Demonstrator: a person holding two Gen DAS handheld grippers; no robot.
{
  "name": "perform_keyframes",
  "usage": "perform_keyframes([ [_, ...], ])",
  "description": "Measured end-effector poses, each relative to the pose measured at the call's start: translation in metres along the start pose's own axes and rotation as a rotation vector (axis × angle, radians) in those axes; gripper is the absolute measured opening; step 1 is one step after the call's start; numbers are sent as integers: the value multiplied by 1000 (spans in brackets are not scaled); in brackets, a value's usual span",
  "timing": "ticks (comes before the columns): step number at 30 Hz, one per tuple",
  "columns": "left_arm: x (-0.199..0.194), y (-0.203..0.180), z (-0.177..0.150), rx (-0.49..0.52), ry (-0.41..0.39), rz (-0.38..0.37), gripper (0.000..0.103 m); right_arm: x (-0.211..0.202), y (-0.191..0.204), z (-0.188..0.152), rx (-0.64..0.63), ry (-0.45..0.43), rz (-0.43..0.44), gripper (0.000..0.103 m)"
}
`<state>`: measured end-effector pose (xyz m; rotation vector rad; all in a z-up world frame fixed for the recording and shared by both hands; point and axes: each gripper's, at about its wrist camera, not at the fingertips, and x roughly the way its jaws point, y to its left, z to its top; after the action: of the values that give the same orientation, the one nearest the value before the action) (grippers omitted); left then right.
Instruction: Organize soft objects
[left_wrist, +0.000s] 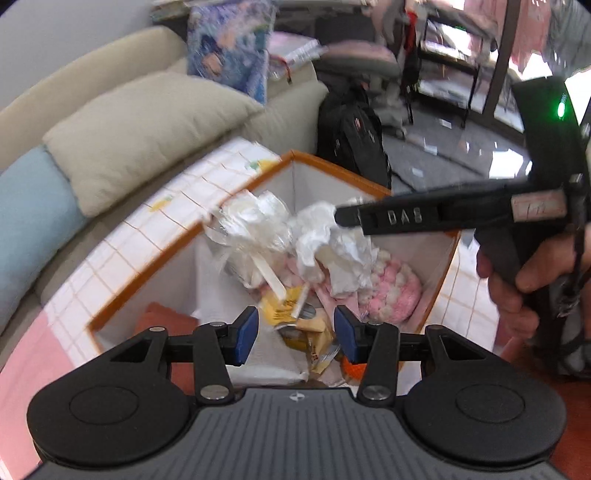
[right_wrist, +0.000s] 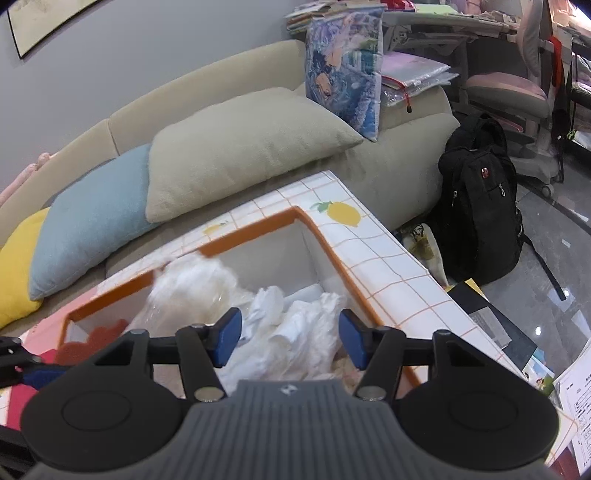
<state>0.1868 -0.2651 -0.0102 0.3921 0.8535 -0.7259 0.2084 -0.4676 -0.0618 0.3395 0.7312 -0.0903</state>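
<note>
Both the left gripper (left_wrist: 296, 334) and right gripper (right_wrist: 290, 338) stand apart, empty. The white plastic bundle (left_wrist: 295, 236) sits atop the storage box (left_wrist: 184, 236) contents near its orange rim; springy, it may spill out.

Background, as seen ahead of the tool. A beige sofa (right_wrist: 258, 74) is set against a grey wall (right_wrist: 147, 33) and is lined with yellow (right_wrist: 16, 266), blue (right_wrist: 92, 218) and beige cushions (right_wrist: 240, 147). To the right, a black backpack (right_wrist: 476, 199) is stood on a glossy grey floor (right_wrist: 561, 251), beyond which a pink desk chair (right_wrist: 506, 92) is placed.
</note>
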Motion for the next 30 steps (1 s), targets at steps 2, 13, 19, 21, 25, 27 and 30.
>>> perform_keyframes([
  [2, -21, 5, -3, -23, -44, 17, 55, -11, 8, -2, -13, -11, 8, 59],
  [13, -126, 31, -32, -163, -284, 113, 56, -93, 71, -17, -123, -58, 82, 74],
  [19, -168, 39, -57, -265, -380, 196, 67, -135, 99, -28, -191, -74, 79, 75],
  [21, -178, 41, -67, -326, -422, 230, 68, -147, 106, -32, -203, -74, 72, 76],
  [25, -190, 43, -87, -420, -473, 279, 68, -168, 118, -41, -218, -77, 50, 82],
  [27, -193, 42, -99, -454, -458, 312, 68, -177, 125, -47, -224, -88, 39, 87],
  [30, -190, 42, -114, -468, -395, 338, 76, -187, 134, -58, -238, -91, 32, 88],
])
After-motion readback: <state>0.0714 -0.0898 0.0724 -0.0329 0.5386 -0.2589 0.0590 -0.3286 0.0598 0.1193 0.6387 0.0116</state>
